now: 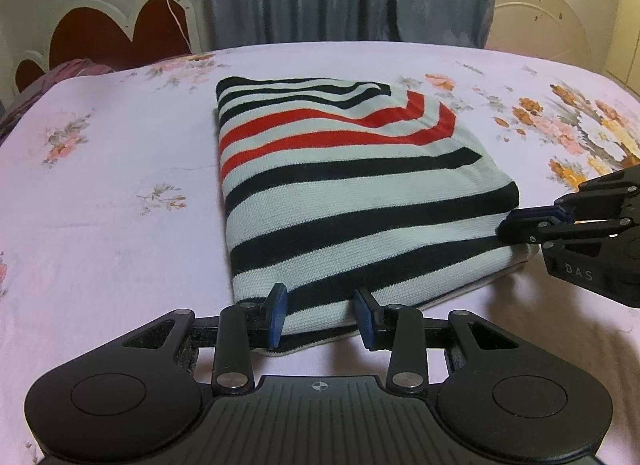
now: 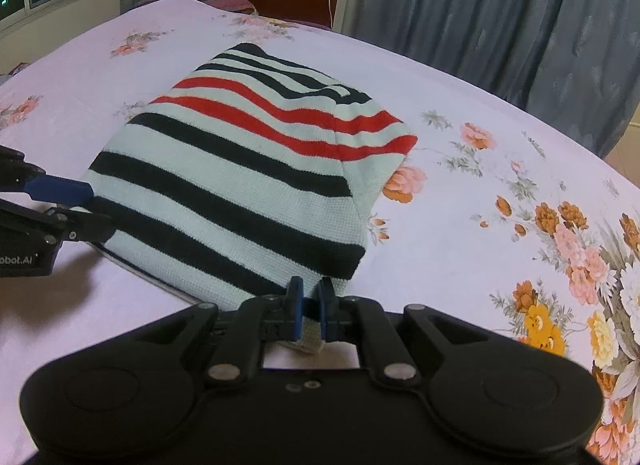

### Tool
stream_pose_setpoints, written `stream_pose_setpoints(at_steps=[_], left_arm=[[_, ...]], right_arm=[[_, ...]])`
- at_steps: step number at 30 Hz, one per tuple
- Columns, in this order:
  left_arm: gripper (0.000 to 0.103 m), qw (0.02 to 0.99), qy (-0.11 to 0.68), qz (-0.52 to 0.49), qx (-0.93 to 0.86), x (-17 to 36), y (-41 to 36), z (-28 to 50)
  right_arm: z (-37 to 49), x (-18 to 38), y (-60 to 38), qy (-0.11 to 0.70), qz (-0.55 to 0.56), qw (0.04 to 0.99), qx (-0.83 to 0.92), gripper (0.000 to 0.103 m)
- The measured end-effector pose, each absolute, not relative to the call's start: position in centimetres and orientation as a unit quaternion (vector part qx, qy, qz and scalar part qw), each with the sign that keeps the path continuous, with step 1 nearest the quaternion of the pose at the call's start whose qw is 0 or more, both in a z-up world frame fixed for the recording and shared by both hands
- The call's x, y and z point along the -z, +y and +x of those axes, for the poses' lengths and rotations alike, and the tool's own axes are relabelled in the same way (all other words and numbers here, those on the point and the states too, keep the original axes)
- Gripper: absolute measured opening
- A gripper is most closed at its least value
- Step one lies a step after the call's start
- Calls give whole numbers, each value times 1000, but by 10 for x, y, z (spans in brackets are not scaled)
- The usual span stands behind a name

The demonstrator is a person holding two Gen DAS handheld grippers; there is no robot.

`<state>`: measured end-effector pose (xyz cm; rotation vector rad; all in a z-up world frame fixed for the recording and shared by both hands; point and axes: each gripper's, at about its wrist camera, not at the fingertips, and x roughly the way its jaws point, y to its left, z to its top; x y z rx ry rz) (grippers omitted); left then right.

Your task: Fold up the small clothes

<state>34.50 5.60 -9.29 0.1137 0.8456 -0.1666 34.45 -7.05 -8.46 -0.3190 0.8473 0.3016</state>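
Spread apart, the left gripper's fingers are set around the near edge of the folded black, white and red striped knit top. At 3 o'clock, its corner is pinched by the right gripper. It lies on the pink flowered bed.

left tongs sit parted at the near edge of the folded striped garment; right tongs are pinched on its near right corner.

headboard cut by edge; sweater near hem behind fingers.
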Motion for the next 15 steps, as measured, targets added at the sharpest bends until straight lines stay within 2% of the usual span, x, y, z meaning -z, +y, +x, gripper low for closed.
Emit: stream_pose_setpoints(at_steps=[5,8,9,10,11,12,13,15], left_arm=[[38,912,401,57,66,85,52,334],[39,915,396,47,62,79,52,314],[47,917,392,44,58,77,52,306],[83,919,388,39,51,75,51,298],[102,926,375,35,41,73,51,288],[103,933,357,34,35,71,50,278],[103,935,352,35,34,70,48,271],[103,933,356,30,34,67,46,260]], right_arm=[[339,78,-71,411,-146,889,-143,7],[324,64,-84,403,-106,898,-139,21],[317,61,-90,400,-90,902,-137,31],[311,59,-96,397,-77,905,-133,52],[304,57,-101,393,-68,909,-125,67],[294,55,-107,380,-63,916,-113,94],[285,53,-112,367,-60,922,-107,102],[273,50,-121,367,-55,923,-100,102]])
